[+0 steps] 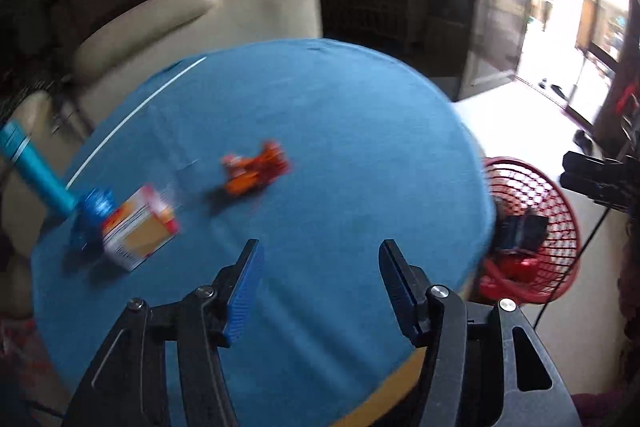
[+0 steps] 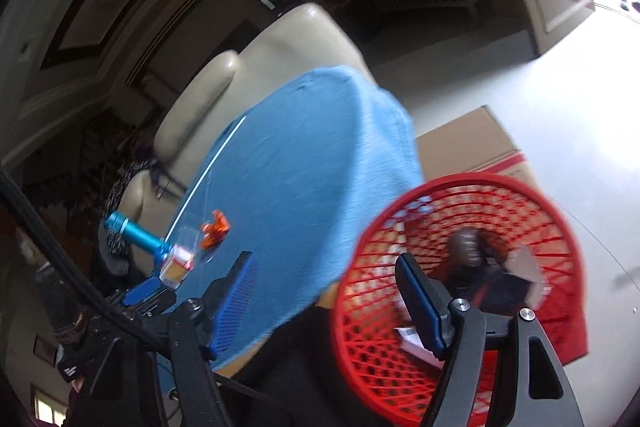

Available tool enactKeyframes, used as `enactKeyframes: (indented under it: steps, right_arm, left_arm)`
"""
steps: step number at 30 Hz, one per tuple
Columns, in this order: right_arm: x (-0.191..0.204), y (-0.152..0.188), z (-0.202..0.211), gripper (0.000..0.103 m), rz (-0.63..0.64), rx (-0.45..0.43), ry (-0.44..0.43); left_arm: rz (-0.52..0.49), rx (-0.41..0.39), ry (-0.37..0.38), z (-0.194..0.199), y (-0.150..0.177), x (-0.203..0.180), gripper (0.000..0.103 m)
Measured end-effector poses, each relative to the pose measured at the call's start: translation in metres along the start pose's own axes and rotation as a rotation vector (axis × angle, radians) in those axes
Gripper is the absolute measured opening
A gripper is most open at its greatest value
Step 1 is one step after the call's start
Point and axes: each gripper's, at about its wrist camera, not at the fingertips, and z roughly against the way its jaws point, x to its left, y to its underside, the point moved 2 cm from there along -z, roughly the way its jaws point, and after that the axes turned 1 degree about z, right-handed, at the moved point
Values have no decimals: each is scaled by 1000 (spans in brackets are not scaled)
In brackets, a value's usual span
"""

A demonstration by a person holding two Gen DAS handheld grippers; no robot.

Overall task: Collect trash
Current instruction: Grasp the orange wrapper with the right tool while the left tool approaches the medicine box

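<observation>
1. Left gripper (image 1: 320, 259) spread apart over the blue tablecloth (image 1: 340, 131), nothing between the pads.
2. Right gripper (image 2: 324, 275) likewise parted and empty, above the red basket (image 2: 552, 227) at 3 o'clock of the table.
3. Orange-and-white carton (image 1: 140, 227) at 9 o'clock.
4. Crumpled orange wrapper (image 1: 256, 173) further on, toward 11 o'clock.
5. Cream sofa (image 1: 200, 23) beyond.

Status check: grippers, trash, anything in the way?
Left gripper and right gripper open, empty. Orange wrapper and carton on the table. Red basket holds trash. Nothing in the way.
</observation>
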Motion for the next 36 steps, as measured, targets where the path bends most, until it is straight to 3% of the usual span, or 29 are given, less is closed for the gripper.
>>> enactKeyframes:
  steps: [6,10,18,23,28,36]
  right_arm:
    - [43,13,-37,74,83,99,-30]
    - [68,20,-59,74,102,162,-68]
    - [115,20,-122,74,52,299,-165]
    - [141,2,-186,74,-61,371,-189]
    - [160,-7,-242,74,-164,424,-156]
    - [168,-12,-284,75,-260,467,-60]
  left_arm:
    - [145,3,-144,4,23,97,61]
    - [193,11,-159,-2,27,140,61]
    - [45,48,-39,-35,3,177,61]
    - [-49,73,56,-53,-13,184,61]
    - [-94,76,109,-66,-26,192,61]
    - [-126,153,241,-96,-37,197,61]
